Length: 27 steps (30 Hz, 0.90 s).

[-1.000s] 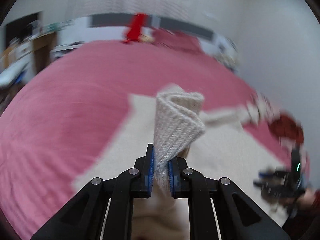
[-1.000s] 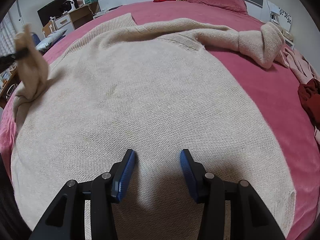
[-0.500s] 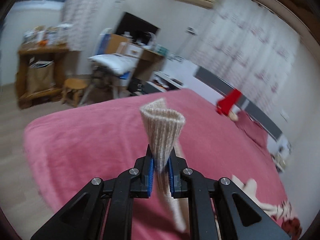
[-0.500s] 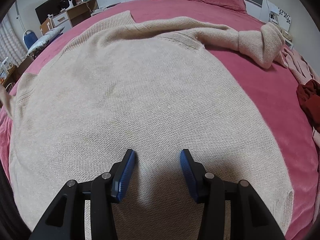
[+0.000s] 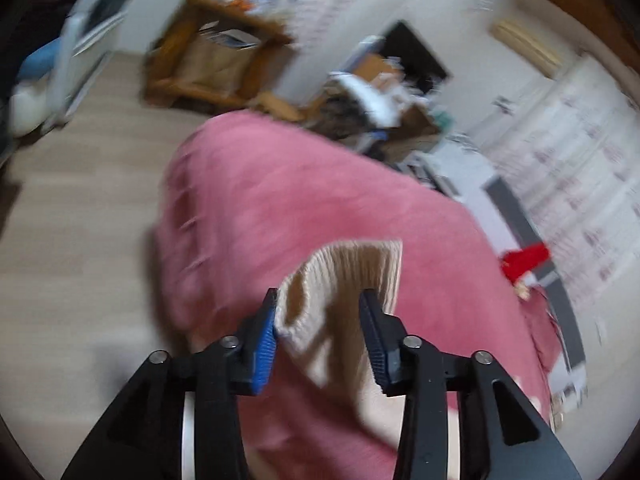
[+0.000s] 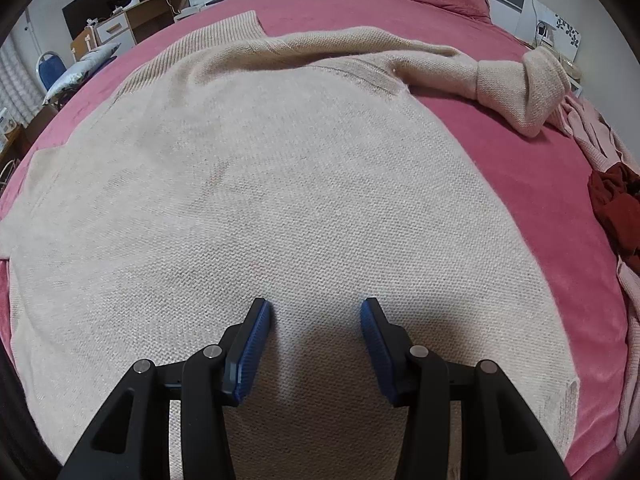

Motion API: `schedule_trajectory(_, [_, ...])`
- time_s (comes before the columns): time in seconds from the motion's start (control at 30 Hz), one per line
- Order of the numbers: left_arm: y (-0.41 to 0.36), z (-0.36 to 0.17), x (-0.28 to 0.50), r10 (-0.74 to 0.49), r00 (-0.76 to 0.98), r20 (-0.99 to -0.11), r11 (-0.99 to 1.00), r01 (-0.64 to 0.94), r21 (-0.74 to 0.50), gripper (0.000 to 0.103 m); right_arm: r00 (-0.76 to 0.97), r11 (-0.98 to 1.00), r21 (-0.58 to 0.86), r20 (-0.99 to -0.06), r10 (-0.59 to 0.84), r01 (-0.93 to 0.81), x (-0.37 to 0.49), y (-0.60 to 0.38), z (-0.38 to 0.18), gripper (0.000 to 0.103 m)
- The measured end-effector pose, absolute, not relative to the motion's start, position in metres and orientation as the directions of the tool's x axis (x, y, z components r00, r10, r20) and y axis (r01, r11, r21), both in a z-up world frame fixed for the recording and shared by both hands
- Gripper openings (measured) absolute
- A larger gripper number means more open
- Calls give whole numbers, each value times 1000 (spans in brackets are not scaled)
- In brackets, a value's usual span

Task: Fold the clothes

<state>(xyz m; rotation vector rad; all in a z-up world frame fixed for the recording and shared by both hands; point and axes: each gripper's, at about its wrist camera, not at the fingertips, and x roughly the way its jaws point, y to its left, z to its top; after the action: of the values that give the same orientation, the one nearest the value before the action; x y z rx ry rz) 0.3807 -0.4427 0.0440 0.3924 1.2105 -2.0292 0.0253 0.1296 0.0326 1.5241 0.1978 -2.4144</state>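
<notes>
No legible txt or labels anywhere.

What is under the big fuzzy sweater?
The beige sweater lies spread on a pink bed cover, which shows all around its edges. Whatever sits beneath the sweater's middle is covered, so anything else under there cannot be seen.

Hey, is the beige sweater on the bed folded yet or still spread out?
Spread out. The beige sweater lies flat on the pink bed, body unfolded, one sleeve stretched out to the side.
</notes>
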Motion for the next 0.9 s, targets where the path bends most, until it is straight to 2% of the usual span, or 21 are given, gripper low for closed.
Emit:
schedule_trajectory(0.03, [-442,31,394,-435,-659,-614,-213,738,-641,61,-405,-952,36,-900,-163,303,24,128,32,48])
schedule_trajectory(0.07, [-442,22,406,-436,-632,-641,-139,751,-646,66,-407,-953,40,-898,-166,301,23,128,32,48])
schedule_trajectory(0.13, [-438,8,436,-459,-566,-685,34,759,-650,66,-413,-953,45,-894,-172,299,28,132,32,48])
schedule_trajectory(0.2, [-430,13,449,-510,-519,-686,115,749,-652,66,-421,-953,46,-890,-175,300,33,135,33,48])
schedule_trajectory(0.33, [-398,61,400,-573,-508,-644,-77,815,-575,67,-422,-952,68,-885,-196,298,41,142,34,49])
schedule_trajectory(0.47, [-337,109,296,-558,-627,-543,-355,772,-527,78,-385,-941,156,-883,-269,299,38,154,40,49])
schedule_trajectory(0.5, [-319,118,265,-528,-671,-520,-429,739,-519,78,-378,-936,191,-876,-299,296,37,159,42,49])
schedule_trajectory(0.6, [-253,122,163,-312,-805,-505,-626,574,-528,78,-441,-909,335,-796,-414,248,32,194,64,48])
schedule_trajectory(0.7, [-171,105,57,-84,-839,-537,-775,394,-494,78,-519,-901,415,-745,-419,131,13,245,80,49])
schedule_trajectory(0.83, [-88,56,-35,68,-757,-650,-862,283,-420,78,-542,-890,455,-752,-376,-13,-39,302,102,49])
schedule_trajectory(0.9, [-60,29,-52,28,-711,-703,-898,290,-330,79,-562,-896,442,-752,-344,-44,-68,327,110,49])
